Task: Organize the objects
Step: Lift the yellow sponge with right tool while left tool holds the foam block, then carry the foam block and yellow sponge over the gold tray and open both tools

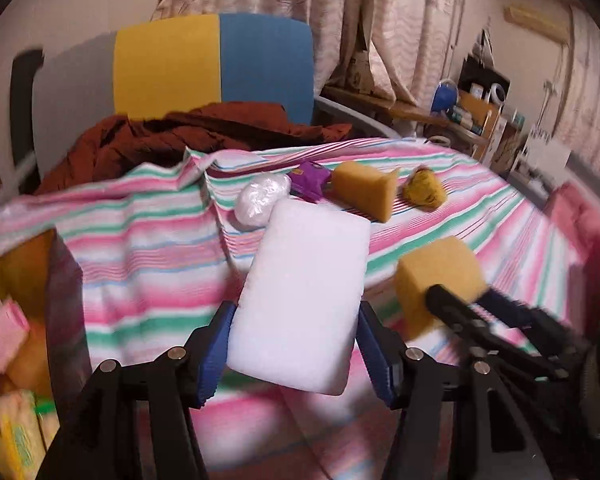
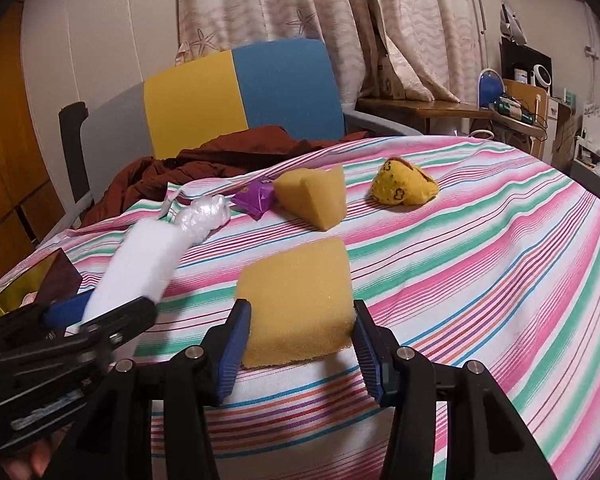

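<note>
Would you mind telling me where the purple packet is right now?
The purple packet lies at the far side of the striped cloth, between the clear plastic bundle and the wedge-shaped sponge.

- The flat rectangular foam block (image 1: 304,300) is plain white.
- The thick square sponge (image 2: 296,312) is mustard yellow.
- The wedge-shaped sponge (image 2: 314,196) is the same yellow.
- The crumpled fabric pouch (image 2: 404,188) is yellow with brown marks.
- The crinkled foil wrapper (image 2: 256,198) is purple.
- The striped cloth (image 2: 480,260) runs pink, green and white.
- The upholstered chair back (image 2: 240,92) is half yellow, half blue.
</note>
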`<state>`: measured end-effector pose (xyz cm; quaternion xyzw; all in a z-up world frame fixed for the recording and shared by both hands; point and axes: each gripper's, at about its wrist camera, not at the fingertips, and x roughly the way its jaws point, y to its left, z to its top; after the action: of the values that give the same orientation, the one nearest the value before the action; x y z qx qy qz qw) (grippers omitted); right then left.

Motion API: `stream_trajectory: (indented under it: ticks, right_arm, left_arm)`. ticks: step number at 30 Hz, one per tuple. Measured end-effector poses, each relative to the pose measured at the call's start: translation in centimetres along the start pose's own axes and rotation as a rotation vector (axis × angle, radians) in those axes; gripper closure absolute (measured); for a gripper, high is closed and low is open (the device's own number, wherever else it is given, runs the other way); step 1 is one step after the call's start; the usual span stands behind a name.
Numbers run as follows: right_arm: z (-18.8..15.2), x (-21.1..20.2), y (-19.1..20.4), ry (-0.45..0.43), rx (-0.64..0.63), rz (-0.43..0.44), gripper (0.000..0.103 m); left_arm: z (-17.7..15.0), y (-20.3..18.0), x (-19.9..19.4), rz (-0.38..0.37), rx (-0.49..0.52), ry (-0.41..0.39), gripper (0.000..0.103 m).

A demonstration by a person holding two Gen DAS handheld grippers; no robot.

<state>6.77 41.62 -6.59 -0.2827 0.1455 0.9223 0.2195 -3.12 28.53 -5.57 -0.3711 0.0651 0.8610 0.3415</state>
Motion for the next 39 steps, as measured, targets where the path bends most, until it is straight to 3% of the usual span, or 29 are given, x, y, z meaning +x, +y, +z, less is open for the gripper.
stream_trajectory:
  ticks: [6,13,21,26,29,35,39]
  right_arm:
    - [0.0,-1.8,0.9,-0.001,0.006,0.050,0.052]
    - [0.1,-3.6,3.9,0.023,0.017,0.173,0.052]
    - [0.8,-4.8,11.4,0.035,-0.091,0.339,0.052]
    - [1.4,-4.9,16.3,0.054,-0.171,0.434,0.052]
    - [1.2,-4.1,19.9,0.083,-0.226,0.479,0.052]
    - [0.8,-2.7,24.5,0.122,-0.313,0.494,0.051]
    - [0.6,-1.8,26.2,0.130,-0.344,0.489,0.051]
  left_arm:
    - [-0.2,0.2,-3.7,-0.064,-0.037,-0.032,0.043]
    - [-1.1,2.9,-8.0,-0.068,-0.083,-0.071,0.043]
    - [-2.9,10.1,-11.0,-0.019,-0.286,-0.049,0.043]
    - [-3.9,15.1,-13.4,0.066,-0.370,-0.075,0.042]
    - [-4.7,18.0,-13.7,0.100,-0.420,-0.050,0.042]
    - [-6.6,22.1,-13.6,0.117,-0.515,0.026,0.042]
    - [-7.2,22.5,-13.4,0.131,-0.500,0.047,0.042]
